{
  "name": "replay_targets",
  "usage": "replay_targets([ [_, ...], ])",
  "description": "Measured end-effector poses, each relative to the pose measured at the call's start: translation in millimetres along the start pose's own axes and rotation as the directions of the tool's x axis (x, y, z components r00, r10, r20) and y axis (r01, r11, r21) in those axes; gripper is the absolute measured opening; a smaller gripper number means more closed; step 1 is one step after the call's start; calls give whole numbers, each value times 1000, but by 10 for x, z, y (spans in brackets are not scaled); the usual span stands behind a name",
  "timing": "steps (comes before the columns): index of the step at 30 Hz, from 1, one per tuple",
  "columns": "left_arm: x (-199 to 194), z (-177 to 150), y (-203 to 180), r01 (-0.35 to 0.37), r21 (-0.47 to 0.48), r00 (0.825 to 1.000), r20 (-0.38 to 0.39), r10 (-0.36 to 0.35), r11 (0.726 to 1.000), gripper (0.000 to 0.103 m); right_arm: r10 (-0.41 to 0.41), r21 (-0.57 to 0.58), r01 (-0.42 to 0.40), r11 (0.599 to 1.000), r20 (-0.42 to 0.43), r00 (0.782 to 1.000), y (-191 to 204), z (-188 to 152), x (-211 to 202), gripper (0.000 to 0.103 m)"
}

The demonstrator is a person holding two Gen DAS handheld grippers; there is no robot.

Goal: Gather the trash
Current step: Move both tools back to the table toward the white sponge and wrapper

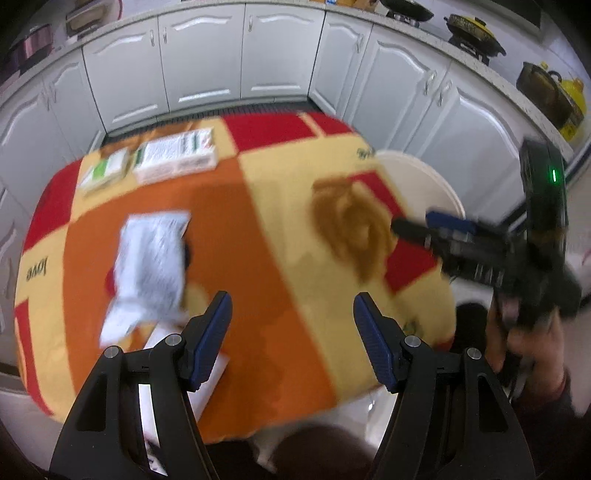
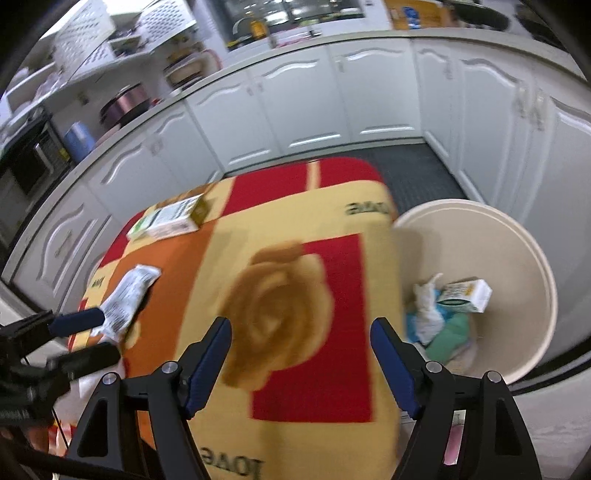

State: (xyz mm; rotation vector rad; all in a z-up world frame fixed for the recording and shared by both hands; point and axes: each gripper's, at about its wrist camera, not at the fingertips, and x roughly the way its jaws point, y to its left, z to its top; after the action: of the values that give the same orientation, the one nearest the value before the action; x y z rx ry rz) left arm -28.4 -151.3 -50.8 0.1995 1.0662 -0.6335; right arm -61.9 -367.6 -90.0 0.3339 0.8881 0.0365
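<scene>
A crumpled white-grey packet [image 1: 147,266] [image 2: 127,295] lies on the left part of the orange, red and yellow tablecloth [image 1: 280,229] [image 2: 295,295]. Two cartons [image 1: 177,155] [image 1: 105,171] lie at the far left edge; the right wrist view shows them too [image 2: 173,218]. My left gripper [image 1: 292,306] [image 2: 105,334] is open and empty, just right of the packet. My right gripper [image 2: 301,325] [image 1: 413,221] hovers open and empty over the table's right side, beside the cream bin [image 2: 480,221] [image 1: 424,173]. Inside the bin lie a small carton [image 2: 465,295] and white and teal scraps [image 2: 436,321].
White paper [image 1: 207,373] lies at the table's near edge under my left finger. White kitchen cabinets [image 1: 207,59] ring the table. Pots [image 1: 472,29] stand on the counter at the right. A dark mat [image 2: 413,170] covers the floor behind the bin.
</scene>
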Motion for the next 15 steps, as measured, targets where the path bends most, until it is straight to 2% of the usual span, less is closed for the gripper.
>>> replay_targets([
  [8, -27, -433, 491, -60, 15, 997, -44, 61, 998, 68, 35, -61, -37, 997, -35, 999, 364, -10, 139, 76],
  [11, -3, -502, 554, -84, 46, 996, -34, 86, 995, 69, 50, -87, -55, 995, -51, 997, 527, -9, 211, 76],
  [15, 93, -496, 519, -155, 111, 987, -9, 157, 982, 70, 69, -110, -77, 991, -80, 994, 712, 3, 317, 77],
])
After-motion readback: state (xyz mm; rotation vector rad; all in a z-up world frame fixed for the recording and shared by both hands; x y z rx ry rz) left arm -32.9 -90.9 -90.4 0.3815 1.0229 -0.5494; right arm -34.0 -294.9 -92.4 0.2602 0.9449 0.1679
